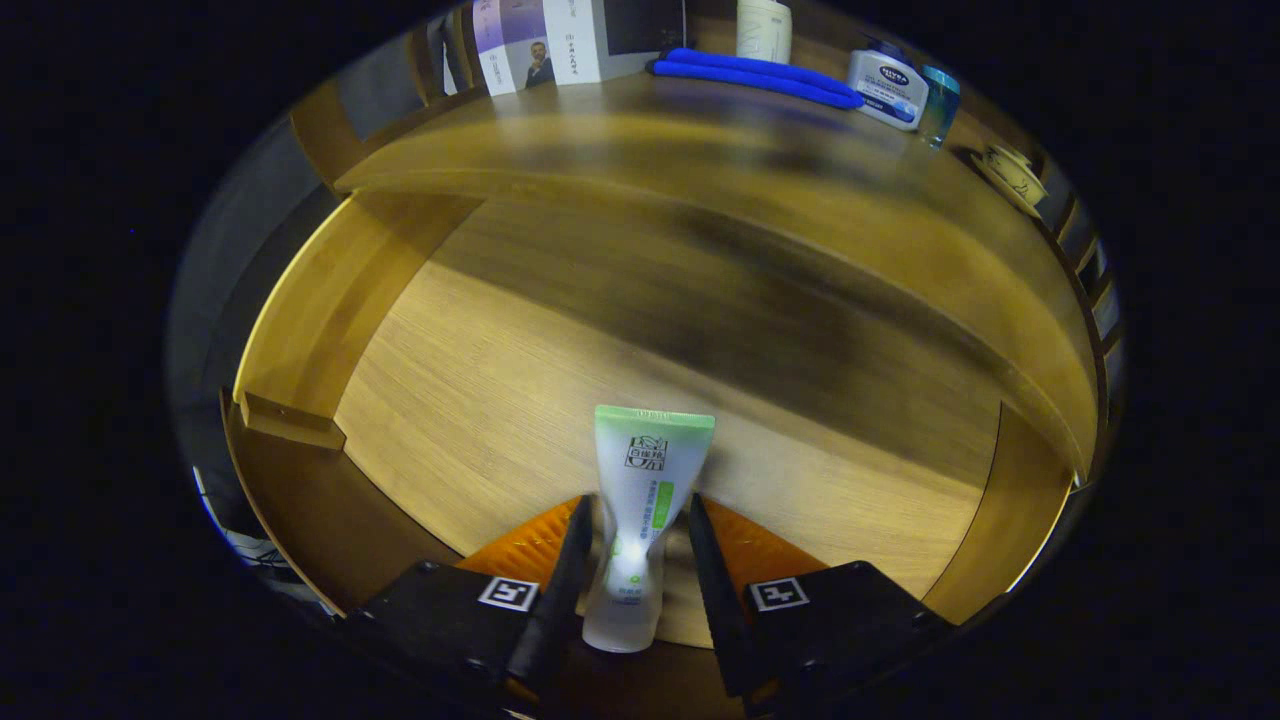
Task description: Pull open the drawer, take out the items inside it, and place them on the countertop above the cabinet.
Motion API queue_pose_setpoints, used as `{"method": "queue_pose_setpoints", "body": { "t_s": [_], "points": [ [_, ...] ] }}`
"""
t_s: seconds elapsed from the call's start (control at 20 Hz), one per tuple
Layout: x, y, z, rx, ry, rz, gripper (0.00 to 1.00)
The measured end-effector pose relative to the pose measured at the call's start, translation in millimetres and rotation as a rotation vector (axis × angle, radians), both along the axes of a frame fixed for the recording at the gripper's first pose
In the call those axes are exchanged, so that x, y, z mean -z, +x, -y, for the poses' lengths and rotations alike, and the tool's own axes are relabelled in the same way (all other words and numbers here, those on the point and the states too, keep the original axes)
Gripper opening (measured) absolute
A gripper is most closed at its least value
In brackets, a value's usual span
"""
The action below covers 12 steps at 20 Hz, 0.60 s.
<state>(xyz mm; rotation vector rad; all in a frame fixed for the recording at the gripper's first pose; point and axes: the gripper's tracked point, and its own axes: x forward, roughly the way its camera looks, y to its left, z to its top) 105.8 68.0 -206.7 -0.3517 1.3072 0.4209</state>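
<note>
Fingers of the gripper [637, 545] stand a little apart in the gripper view, one on each side of a white tube [640, 520] with a green crimped end. The left finger seems to touch the tube's side; a thin gap shows by the right one, so a firm hold cannot be told. The tube's long axis runs along the fingers, crimped end toward twelve o'clock, cap end back toward six o'clock between the finger bases. Dark characters are printed under the green band, with smaller green and grey print below, too small to read.

The tube sits inside the open drawer [480, 400], over its pale wooden floor, near the front edge. A dark, blurred shadow crosses the drawer floor toward one o'clock.

Beyond the drawer, at twelve o'clock, is the table [620, 150]. On it lie a blue folded item [755, 78], a white bottle [764, 28] cut off at its top, and, toward one o'clock, a white jar [888, 88] with a dark blue brand label beside a teal-capped container [939, 103]. Boxes [560, 40] with printed faces stand at eleven o'clock.
</note>
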Motion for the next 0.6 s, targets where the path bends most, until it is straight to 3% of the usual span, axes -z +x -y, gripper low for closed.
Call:
{"method": "queue_pose_setpoints", "body": {
  "t_s": [0.05,0.2,0.35,0.6],
  "points": [
    [8.0,1.7,1.6,-0.006,-0.01,0.005,0.6],
    [1.6,5.8,-2.6,-0.057,0.0,0.082,0.24],
    [-4.3,5.3,-1.2,-0.117,-0.004,0.13,0.24],
    [-28.3,8.4,-14.6,-0.126,0.081,0.194,0.23]
  ]
}}
